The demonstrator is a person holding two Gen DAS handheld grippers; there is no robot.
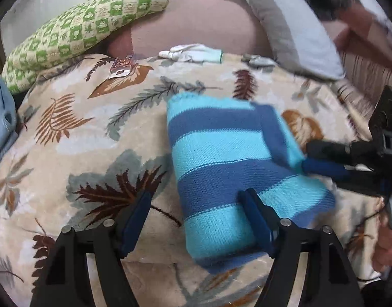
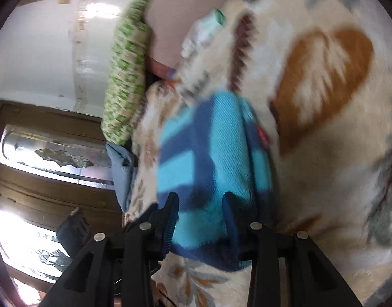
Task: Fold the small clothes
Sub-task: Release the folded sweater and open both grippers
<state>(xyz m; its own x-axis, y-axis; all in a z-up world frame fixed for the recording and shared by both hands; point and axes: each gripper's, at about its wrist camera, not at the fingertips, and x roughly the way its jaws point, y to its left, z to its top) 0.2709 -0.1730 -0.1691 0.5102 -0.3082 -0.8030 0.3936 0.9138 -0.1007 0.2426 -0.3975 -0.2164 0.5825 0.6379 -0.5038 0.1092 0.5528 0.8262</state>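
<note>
A small knitted garment with light-blue and dark-blue stripes [image 1: 221, 168] lies folded on a leaf-patterned blanket [image 1: 75, 138]. My left gripper [image 1: 196, 202] is open; its right finger rests on the garment's lower part and its left finger is over the blanket. My right gripper [image 1: 321, 163] comes in from the right and grips the garment's folded-over edge. In the right wrist view the garment [image 2: 216, 153] sits between the right gripper's [image 2: 199, 204] fingers, blurred by motion.
A green checkered pillow [image 1: 75, 30] lies at the back left, a grey pillow [image 1: 298, 33] at the back right. Small white and grey clothes [image 1: 193, 52] lie at the blanket's far edge. A blue cloth [image 1: 1, 117] is at the left edge.
</note>
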